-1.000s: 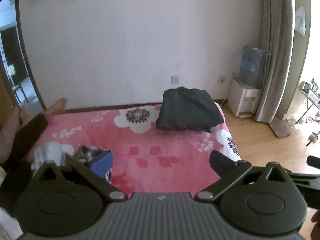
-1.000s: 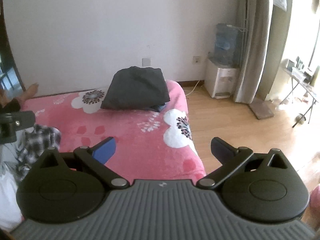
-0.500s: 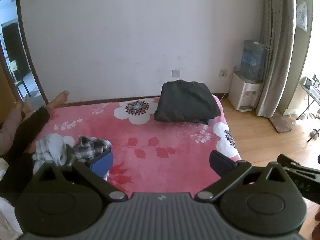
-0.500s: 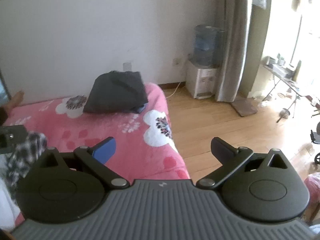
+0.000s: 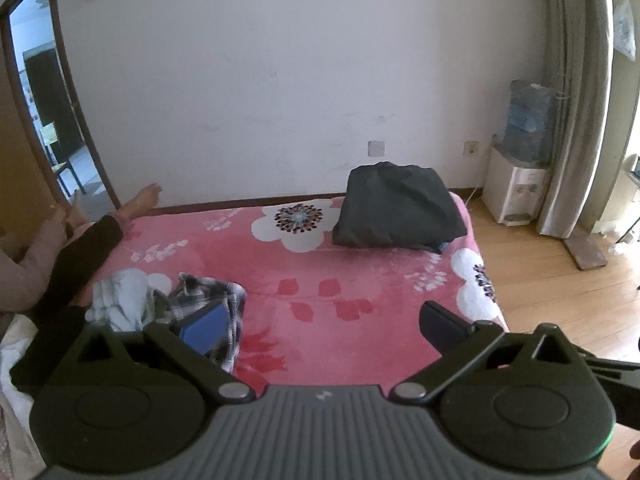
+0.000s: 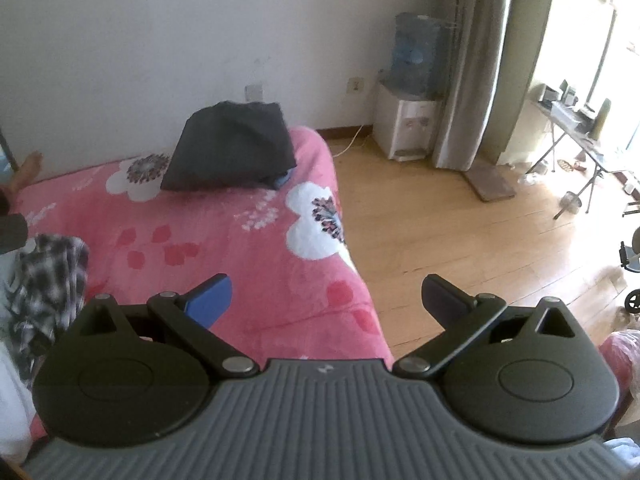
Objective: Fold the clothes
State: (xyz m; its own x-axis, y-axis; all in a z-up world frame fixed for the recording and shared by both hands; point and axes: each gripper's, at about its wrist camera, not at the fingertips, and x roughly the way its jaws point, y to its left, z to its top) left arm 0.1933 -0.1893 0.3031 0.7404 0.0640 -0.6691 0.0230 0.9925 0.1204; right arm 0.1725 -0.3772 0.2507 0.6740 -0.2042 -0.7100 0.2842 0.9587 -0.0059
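Two grippers are held up above a bed with a pink flower blanket (image 5: 320, 280). The left gripper (image 5: 320, 326) has its fingers spread wide and holds nothing. The right gripper (image 6: 326, 294) is spread wide too, over the near right edge of the bed, with nothing between its fingers. A crumpled checked shirt (image 5: 212, 296) lies on the near left part of the blanket, touching a pale blue cloth (image 5: 120, 296) on its left. A dark folded pile (image 5: 396, 212) sits at the far end, near the white wall. A water cooler (image 6: 408, 120) stands on the wood floor to the right.
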